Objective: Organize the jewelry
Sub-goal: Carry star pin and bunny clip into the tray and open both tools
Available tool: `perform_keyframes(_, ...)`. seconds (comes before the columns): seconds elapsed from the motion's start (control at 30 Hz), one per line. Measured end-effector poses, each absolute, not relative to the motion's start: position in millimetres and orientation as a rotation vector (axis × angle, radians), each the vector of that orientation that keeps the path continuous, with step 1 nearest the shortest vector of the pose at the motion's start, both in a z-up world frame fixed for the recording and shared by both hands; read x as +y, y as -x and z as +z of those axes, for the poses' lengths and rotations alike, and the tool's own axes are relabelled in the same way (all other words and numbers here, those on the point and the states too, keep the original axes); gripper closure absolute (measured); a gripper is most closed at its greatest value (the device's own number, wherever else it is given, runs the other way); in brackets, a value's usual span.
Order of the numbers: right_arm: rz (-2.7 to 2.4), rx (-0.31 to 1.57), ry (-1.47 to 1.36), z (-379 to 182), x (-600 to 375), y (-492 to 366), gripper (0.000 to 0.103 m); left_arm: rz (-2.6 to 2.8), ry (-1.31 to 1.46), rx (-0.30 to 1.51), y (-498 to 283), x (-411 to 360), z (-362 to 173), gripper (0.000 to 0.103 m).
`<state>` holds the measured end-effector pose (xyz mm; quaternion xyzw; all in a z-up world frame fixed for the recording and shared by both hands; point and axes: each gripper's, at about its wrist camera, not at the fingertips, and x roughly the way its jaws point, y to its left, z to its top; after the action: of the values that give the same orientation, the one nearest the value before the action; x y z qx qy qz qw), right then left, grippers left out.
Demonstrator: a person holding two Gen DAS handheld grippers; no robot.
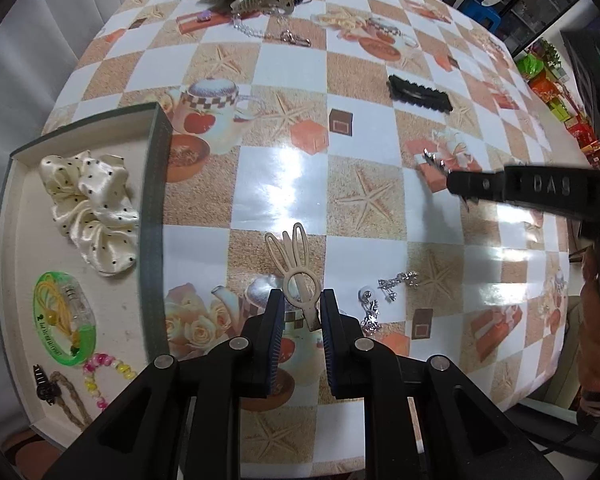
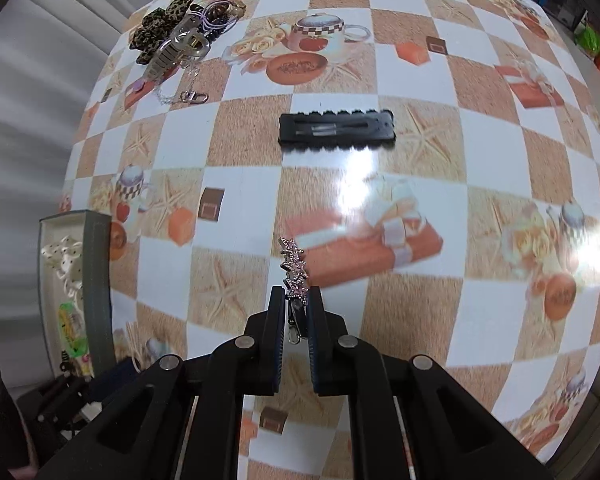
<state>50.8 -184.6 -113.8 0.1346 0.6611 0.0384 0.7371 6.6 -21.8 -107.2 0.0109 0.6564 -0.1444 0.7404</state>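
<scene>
Checkered worktop (image 1: 284,68) seen under both tools. Grey tray (image 1: 154,208) set at its left edge. Beige rabbit-ear clip (image 1: 298,276) pinched in left tool (image 1: 300,312), apparently lifted. Star-studded clip (image 2: 294,268) clamped in right tool (image 2: 297,312).

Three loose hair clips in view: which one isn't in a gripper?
The black scalloped clip, lying flat on the table. The beige bunny clip is clamped in the left gripper; the star clip in the right gripper.
</scene>
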Motion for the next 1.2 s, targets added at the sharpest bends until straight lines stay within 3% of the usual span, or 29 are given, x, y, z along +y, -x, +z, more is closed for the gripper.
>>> perform_keyframes(0.63, 0.152, 1.416, -0.315, -68.6, -155.2, -31.0, 0.092, -0.282, 0.015, 1.35, -2.5, 37.1, -63.3, 0.08)
perform_keyframes(1.2, 0.368, 1.387, -0.18, -36.9, -38.7, -46.0, 0.092, -0.096, 0.133, 1.303, 14.0, 140.4, -55.8, 0.08)
